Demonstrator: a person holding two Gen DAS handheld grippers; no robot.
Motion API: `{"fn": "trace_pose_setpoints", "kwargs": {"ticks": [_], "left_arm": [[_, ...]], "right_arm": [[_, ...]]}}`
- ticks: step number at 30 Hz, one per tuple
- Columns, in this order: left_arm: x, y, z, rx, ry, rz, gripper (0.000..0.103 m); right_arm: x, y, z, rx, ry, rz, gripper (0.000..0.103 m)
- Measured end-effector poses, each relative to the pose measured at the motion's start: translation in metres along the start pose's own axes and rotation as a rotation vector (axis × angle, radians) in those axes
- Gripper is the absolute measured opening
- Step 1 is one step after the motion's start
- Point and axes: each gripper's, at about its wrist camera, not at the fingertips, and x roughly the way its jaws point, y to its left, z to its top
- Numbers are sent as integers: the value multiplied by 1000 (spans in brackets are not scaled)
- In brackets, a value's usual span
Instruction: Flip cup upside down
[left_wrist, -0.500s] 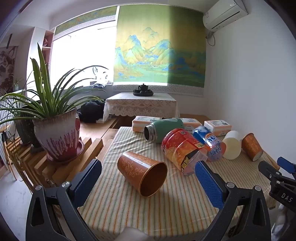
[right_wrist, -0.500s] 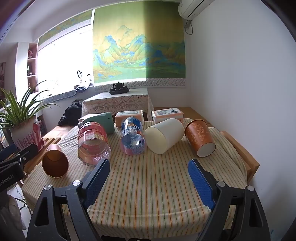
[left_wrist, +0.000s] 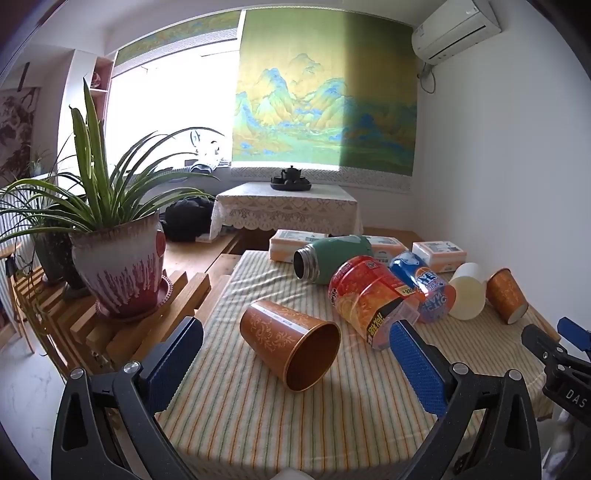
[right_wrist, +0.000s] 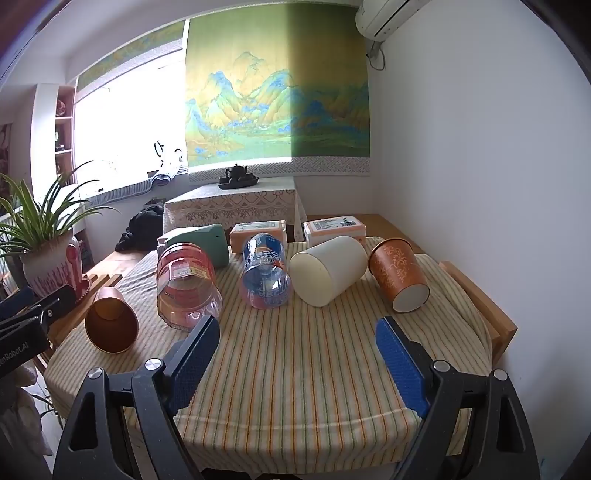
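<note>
Several cups lie on their sides on the striped tablecloth (left_wrist: 258, 424). A copper cup (left_wrist: 291, 343) lies with its mouth toward me, just ahead of my open, empty left gripper (left_wrist: 295, 354); it also shows in the right wrist view (right_wrist: 110, 319). A white cup (right_wrist: 327, 271) and an orange patterned paper cup (right_wrist: 399, 273) lie ahead of my open, empty right gripper (right_wrist: 295, 347). They also show in the left wrist view: the white cup (left_wrist: 467, 291) and the orange cup (left_wrist: 506, 293).
A red noodle tub (left_wrist: 369, 299), a blue plastic bottle (left_wrist: 421, 284) and a green flask (left_wrist: 332, 256) lie among the cups. Tissue boxes (right_wrist: 258, 230) sit at the table's far edge. A potted plant (left_wrist: 118, 258) stands on a wooden rack to the left. The wall is close on the right.
Both grippers stay open. The views have barely shifted and nothing on the table has moved.
</note>
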Motion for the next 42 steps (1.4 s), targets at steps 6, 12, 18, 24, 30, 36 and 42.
{"fn": "trace_pose_setpoints", "kwargs": {"ticks": [6,12,18,24,30,36,42], "left_arm": [[-1,1,-1,-3,-3,6,102],[-1,1,-1,3,-6,10,102],[-1,1,-2,9,-7,18,102],[2,-2,-5,22,2,17,102],[1,-1,-4,21,0,11,102],[0,-1,-3,22,-1,11,102],[-2,-2,-1,33,0,11,102]], "right_arm": [[0,-1,2,0,0,3,84],[-3,1,2,-1,-6,3,84],[-5,3,2,-7,-12,9,84],[-5,3,3,-6,-13,9,84],[-7,1,3,-8,-14,3,84],[-6,1,3,-9,-14,4,84],[-6,2,3,-6,-14,2,84]]}}
